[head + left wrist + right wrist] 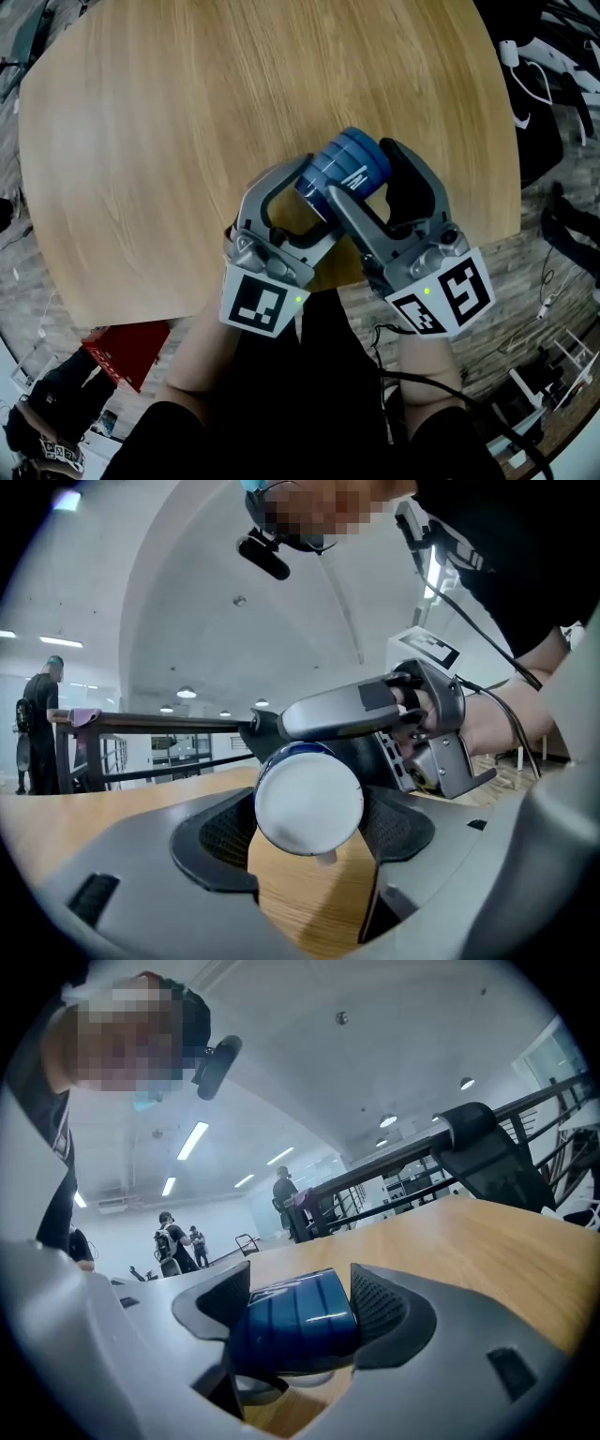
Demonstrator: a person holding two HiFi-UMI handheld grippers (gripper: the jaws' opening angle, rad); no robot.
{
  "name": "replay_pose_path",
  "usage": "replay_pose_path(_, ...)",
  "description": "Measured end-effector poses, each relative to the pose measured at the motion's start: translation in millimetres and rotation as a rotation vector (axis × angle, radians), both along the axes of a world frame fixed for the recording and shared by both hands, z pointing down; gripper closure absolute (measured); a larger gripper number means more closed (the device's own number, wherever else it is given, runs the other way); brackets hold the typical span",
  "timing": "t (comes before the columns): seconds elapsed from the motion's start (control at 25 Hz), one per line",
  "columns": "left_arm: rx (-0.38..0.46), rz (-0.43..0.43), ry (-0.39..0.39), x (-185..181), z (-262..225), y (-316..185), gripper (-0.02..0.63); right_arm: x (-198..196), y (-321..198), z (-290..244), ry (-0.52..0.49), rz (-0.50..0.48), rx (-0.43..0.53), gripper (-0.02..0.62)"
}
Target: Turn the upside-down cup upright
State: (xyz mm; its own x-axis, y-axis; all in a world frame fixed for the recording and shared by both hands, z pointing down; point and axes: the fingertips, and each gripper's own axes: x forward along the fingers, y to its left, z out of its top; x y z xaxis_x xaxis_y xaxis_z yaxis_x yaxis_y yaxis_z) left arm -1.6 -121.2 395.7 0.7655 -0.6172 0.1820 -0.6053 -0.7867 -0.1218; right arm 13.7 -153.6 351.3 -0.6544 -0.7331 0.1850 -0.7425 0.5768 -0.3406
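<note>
Right gripper (300,1321) fingers clamp the blue cup (349,167) sideways above the counter (187,131) while left gripper (309,827) fingers pinch its white end; light, stiff and probably slick, it seems best held across its ribbed wall.

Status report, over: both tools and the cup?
Right tool clamped across blue cup. Left tool gripping its white end. Cup tipped sideways over table. Nothing in the way.
</note>
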Motion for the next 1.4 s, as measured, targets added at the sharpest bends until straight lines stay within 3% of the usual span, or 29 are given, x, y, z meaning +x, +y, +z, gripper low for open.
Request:
replay_pose_path(0.12,-0.01,-0.013,-0.043,-2,6,0,0.262,8,-5,11,-0.021,0.045,-0.024,0.262)
replay_pose_path(0.28,-0.035,-0.001,-0.075,-2,15,5,0.265,9,-2,21,-0.038,0.031,-0.06,0.278)
replay_pose_path(0.44,-0.051,0.016,-0.13,1,20,4,0.265,22,-10,35,0.003,0.088,-0.089,0.281)
replay_pose_path(0.76,-0.118,0.076,-0.169,4,30,13,0.267,35,-18,59,0.111,0.171,-0.152,0.298)
replay_pose_path(0.88,-0.143,0.086,-0.194,9,36,12,0.267,39,-20,66,0.104,0.188,-0.182,0.314)
replay_pose_path(1.2,-0.199,0.109,-0.201,19,42,3,0.267,57,-26,80,0.149,0.243,-0.214,0.314)
replay_pose_path(1.4,-0.146,0.114,-0.155,19,26,2,0.265,59,-24,72,0.153,0.24,-0.187,0.314)
